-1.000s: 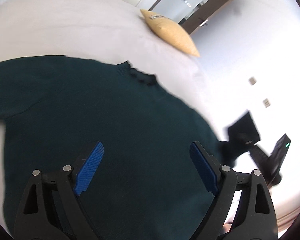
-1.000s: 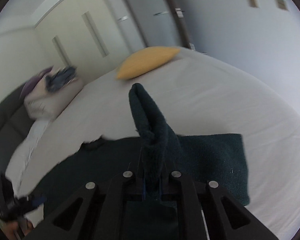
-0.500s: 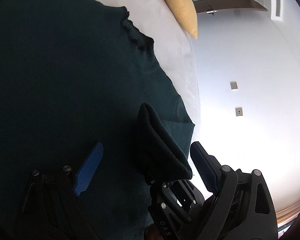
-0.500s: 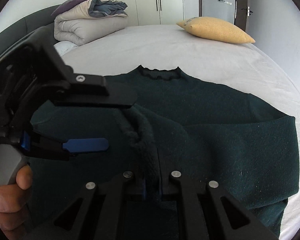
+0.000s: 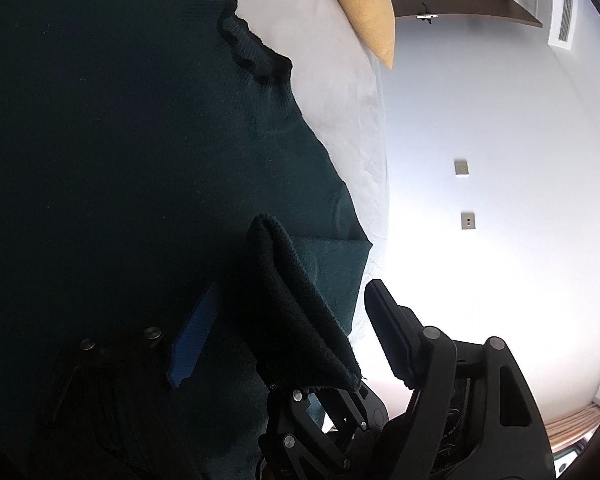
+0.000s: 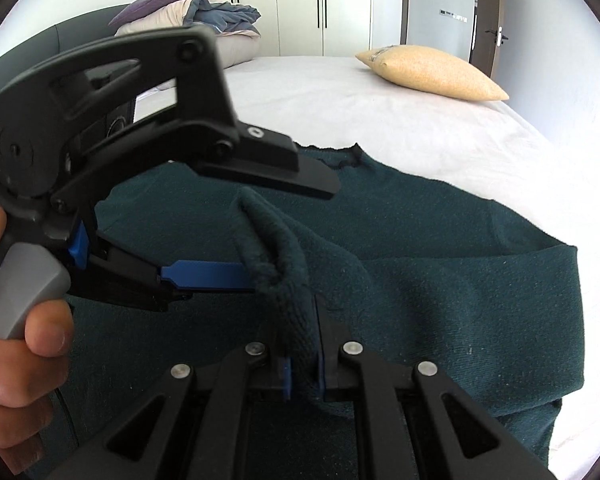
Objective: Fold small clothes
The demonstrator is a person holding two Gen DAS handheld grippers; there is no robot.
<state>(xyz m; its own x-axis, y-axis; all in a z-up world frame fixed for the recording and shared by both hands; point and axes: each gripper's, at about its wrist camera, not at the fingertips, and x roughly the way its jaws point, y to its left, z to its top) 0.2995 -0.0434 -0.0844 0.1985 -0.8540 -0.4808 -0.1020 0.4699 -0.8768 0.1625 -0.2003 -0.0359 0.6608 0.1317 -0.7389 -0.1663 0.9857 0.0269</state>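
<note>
Right wrist view: the right gripper (image 6: 300, 360) sits at 6 o'clock with its blue pads pressed together on a raised fold of the dark green sweater (image 6: 440, 280). The pinched cuff (image 6: 276, 248) stands up from the jaws toward 12 o'clock. The sweater lies spread flat on the white bed (image 6: 380, 112), its ruffled neckline (image 6: 348, 156) pointing to 12 o'clock, and its sleeve is folded across the body at 3 o'clock.

The left gripper (image 6: 260, 232) enters from 9 o'clock, held by a hand (image 6: 16, 320) at 8 o'clock. Its fingers are spread wide, one above and one below the raised cuff; the lower blue pad (image 6: 204, 276) appears to touch the cuff edge, though contact is hard to confirm.

A yellow pillow (image 6: 432, 72) rests on the bed at 1 o'clock, well apart from the sweater. Folded bedding (image 6: 204, 20) is stacked at 11 o'clock.

Left wrist view: the left gripper (image 5: 288, 324) is spread, with the cuff (image 5: 292, 300) between its fingers (image 5: 192, 332). The right gripper (image 5: 316, 396) clamps the cuff from 6 o'clock. The sweater (image 5: 120, 140) fills the frame from 9 to 12 o'clock, and the pillow (image 5: 364, 4) lies at 1 o'clock.
</note>
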